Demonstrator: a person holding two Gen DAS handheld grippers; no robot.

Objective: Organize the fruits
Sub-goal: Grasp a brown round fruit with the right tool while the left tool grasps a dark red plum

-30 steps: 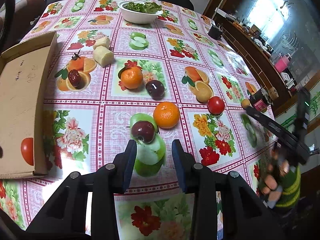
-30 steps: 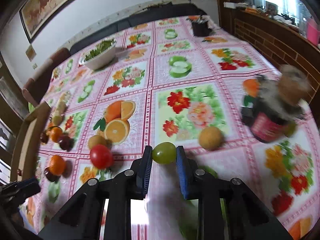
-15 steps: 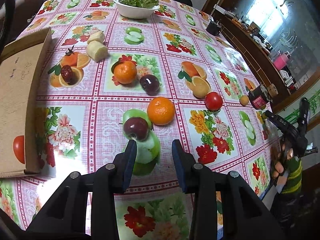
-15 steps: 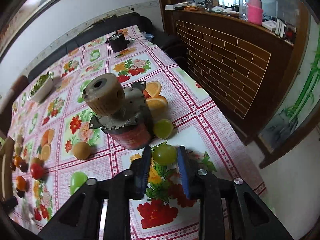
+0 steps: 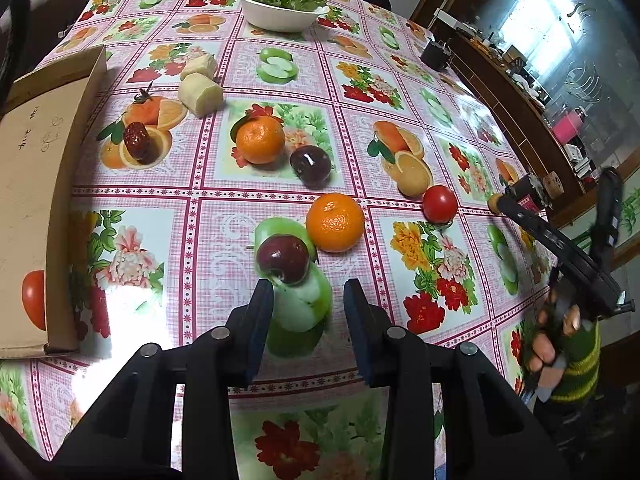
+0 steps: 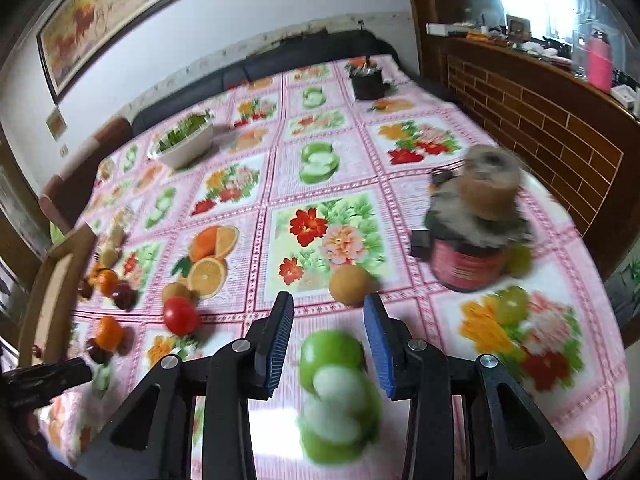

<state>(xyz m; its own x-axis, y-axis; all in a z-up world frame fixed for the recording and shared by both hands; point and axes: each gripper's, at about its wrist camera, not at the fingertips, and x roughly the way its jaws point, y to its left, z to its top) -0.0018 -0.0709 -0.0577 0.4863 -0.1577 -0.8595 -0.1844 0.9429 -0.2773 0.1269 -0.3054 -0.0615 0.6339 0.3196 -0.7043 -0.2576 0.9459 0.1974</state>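
Two pale green round grapes lie on the flower-and-fruit printed pink tablecloth (image 6: 320,208) right by the squat red-labelled can with a brown round top (image 6: 472,240). One grape (image 6: 520,258) touches the can's right side. The other (image 6: 510,304) sits just in front of the can, though blur softens its outline. A small brown round fruit (image 6: 352,290) rests near the can's left side, and a shiny red tomato (image 6: 181,315) lies further left of the can.

The right gripper (image 6: 330,308) hangs over the cloth in front of the can. Its blue-padded jaws stand apart and have just been opening, with nothing between them but a printed green apple on the cloth below.

Well away from the can, toward the table's other end, two bright oranges (image 5: 335,222) (image 5: 260,140) and two dark red plums (image 5: 283,258) (image 5: 311,163) lie scattered. A wrinkled dark red date (image 5: 137,141) and two pale cut chunks (image 5: 199,88) lie further from the can again. At the edge of the table furthest from the can stands a shallow brown cardboard box (image 5: 36,184), with another red tomato (image 5: 34,300) inside it.

The left gripper (image 5: 308,292) hovers with its jaws apart and empty, the nearer plum just beyond its fingertips. At the table's far end stands a white bowl of green leaves (image 5: 280,12). A hand (image 5: 556,344) in a green striped sleeve holds the right gripper on the can's side of the table.
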